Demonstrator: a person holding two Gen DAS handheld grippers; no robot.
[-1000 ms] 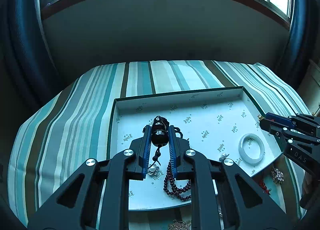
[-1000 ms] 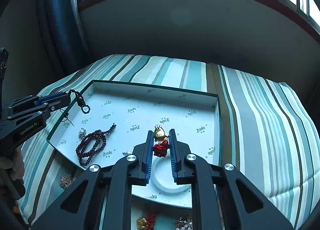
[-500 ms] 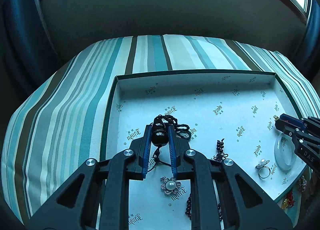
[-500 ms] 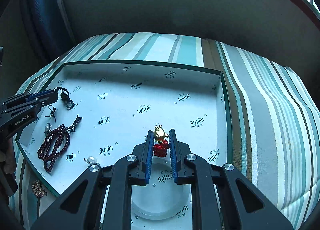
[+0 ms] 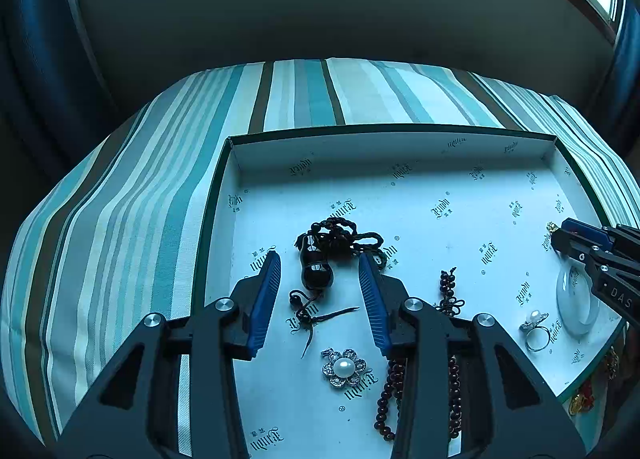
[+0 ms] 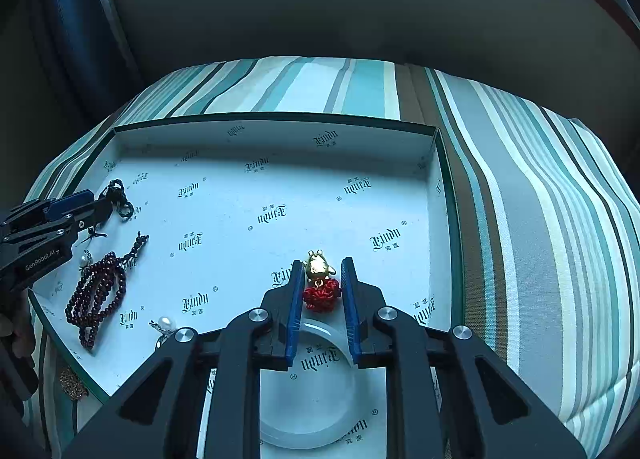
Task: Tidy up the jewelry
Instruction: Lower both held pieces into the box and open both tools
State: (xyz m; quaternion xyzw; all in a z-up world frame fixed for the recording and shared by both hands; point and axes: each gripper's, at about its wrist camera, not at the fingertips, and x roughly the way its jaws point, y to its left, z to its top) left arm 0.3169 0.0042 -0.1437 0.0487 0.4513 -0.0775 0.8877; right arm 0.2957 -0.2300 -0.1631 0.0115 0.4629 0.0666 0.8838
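A striped teal, cream and brown cloth [image 5: 168, 195] covers a broad surface below a dark wall and a band of windows; on it stands a shallow white tray [image 5: 400, 147] with a green rim and printed lettering. Left gripper [image 5: 319, 279]: jaws apart, empty, standing to either side of a dark gourd pendant [image 5: 316, 271] that lies on the tray floor between them, touching neither. The pendant's long axis runs roughly along the jaws' own direction, its knotted black cord [image 5: 344, 235] bunched just beyond the fingertips and its tassel tail pointing back toward the camera. Right gripper [image 6: 320, 283]: jaws clamped on a red knot charm [image 6: 322, 295], whose gold figure [image 6: 317, 265] projects past the fingertips; the charm hangs low over the tray's right half, and whether it touches the floor cannot be told. Judged from this, the pendant has been delivered and the charm is the next piece to set down; the right gripper alone bears on it, with bare tray floor directly ahead. Directly beneath the right gripper lies a pale bangle [image 6: 308, 399]. Farther out, on the tray: a pearl flower brooch [image 5: 344, 369], a pearl ring [image 5: 534, 329] and a dark red bead strand [image 6: 96, 295]. Near the tray's front edge a few more small pieces lie on the cloth.
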